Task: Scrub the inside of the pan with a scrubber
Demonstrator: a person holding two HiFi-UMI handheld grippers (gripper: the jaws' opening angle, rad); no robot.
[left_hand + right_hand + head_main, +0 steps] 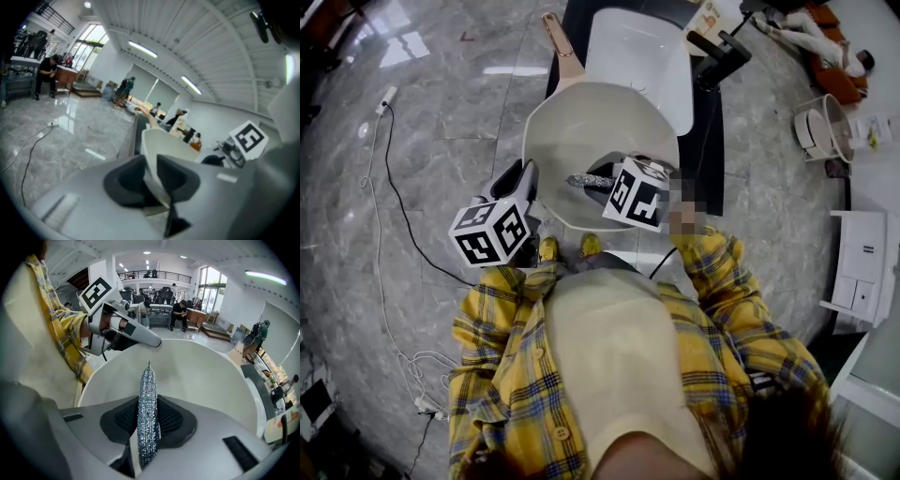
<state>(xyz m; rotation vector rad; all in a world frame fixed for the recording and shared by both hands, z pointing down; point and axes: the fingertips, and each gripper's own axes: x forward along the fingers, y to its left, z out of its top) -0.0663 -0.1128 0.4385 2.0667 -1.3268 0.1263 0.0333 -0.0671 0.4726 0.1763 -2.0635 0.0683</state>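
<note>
Near rim of pan [600, 141] clenched in left gripper [153, 178], handle pointing away. Pinched edge-on in right gripper [148, 423]: scrubber [148, 385], long axis running ahead and down into the bowl, just over the inner wall; contact unclear. Likely next: push forward, down.

Scrubber [591, 180] — partly behind marker cube [637, 194]

Left of the black table [713, 141] I see a white power strip [386, 97] on the marble floor [441, 122]; right of it, a white cabinet [862, 267].
</note>
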